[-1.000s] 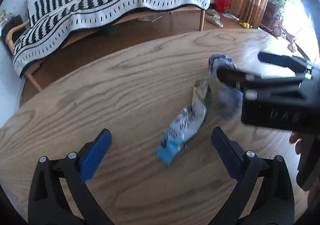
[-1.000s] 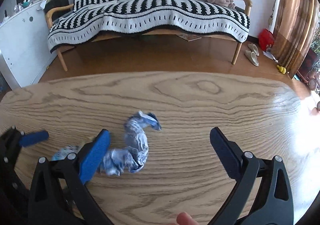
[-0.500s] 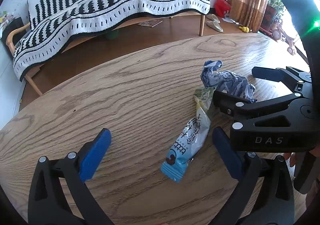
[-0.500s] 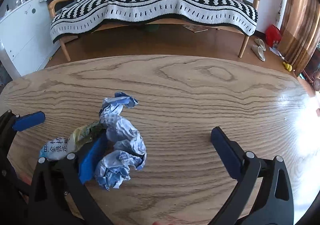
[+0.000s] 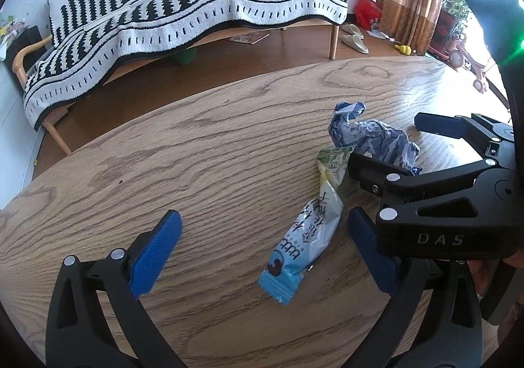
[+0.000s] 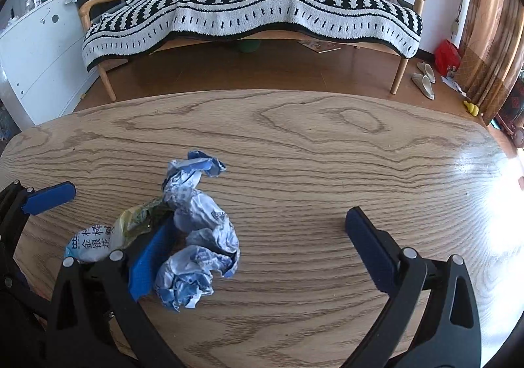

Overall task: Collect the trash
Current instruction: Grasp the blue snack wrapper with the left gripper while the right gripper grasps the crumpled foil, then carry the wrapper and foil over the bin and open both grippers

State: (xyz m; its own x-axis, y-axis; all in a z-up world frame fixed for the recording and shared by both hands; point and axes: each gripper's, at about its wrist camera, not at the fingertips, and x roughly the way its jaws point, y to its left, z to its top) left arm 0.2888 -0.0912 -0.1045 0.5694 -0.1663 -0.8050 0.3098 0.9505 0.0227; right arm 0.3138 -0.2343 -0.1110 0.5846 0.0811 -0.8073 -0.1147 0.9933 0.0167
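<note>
Right wrist view — the right tool (image 6: 253,248) gapes wide, crumpled blue wrapper (image 6: 196,237) lower left against its left finger; left tool (image 5: 263,245) wide around the snack packet (image 5: 303,243).

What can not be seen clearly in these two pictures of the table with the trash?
- Green end of the snack wrapper: the right gripper hides it in both views.
- Crumpled blue paper: its left side is behind the right gripper's finger, right wrist view.
- A bin for the trash: none in either view.
- Wrapper print: too small to read.
</note>
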